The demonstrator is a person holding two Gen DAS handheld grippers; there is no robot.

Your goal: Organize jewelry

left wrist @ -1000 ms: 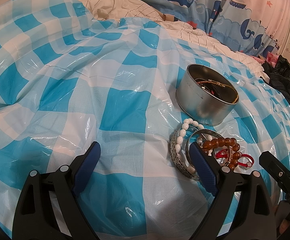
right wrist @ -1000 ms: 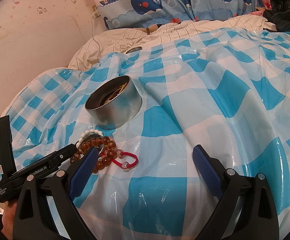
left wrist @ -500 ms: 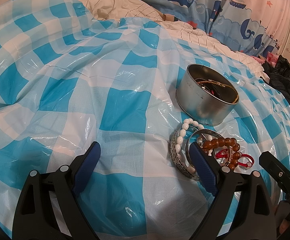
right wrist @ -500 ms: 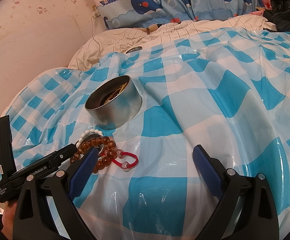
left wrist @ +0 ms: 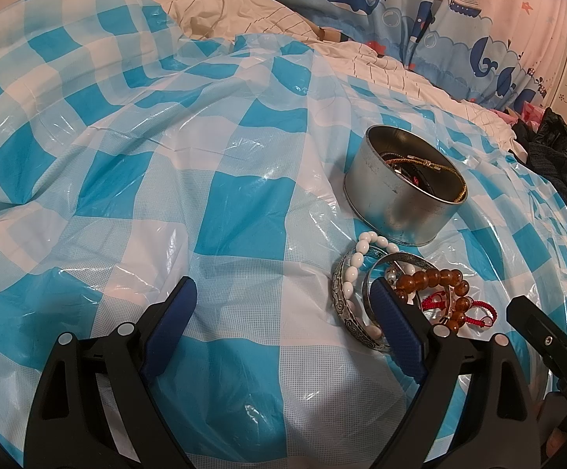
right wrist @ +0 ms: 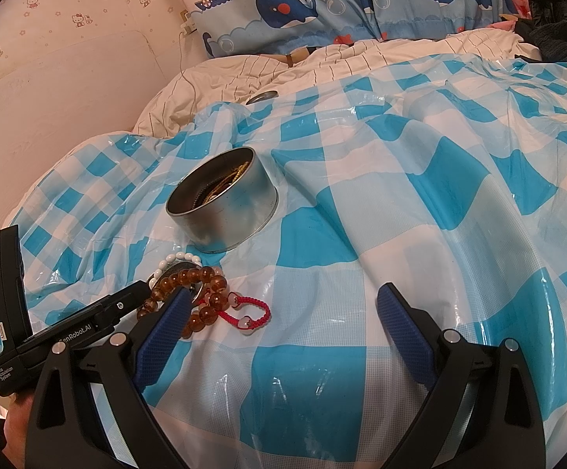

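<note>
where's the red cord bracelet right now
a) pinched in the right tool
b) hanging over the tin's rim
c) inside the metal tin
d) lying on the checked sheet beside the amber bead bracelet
d: the red cord bracelet lies on the checked sheet next to the amber bead bracelet, in front of the metal tin, while the right tool is open and holds nothing.

1. My left black plastic two-finger gripper (left wrist: 283,324) carries dark blue ribbed pads (left wrist: 395,330) and silver screws.
2. My right black plastic two-finger gripper (right wrist: 283,324) matches it.
3. White "SenRobot.AI" lettering marks the left one's body.
</note>
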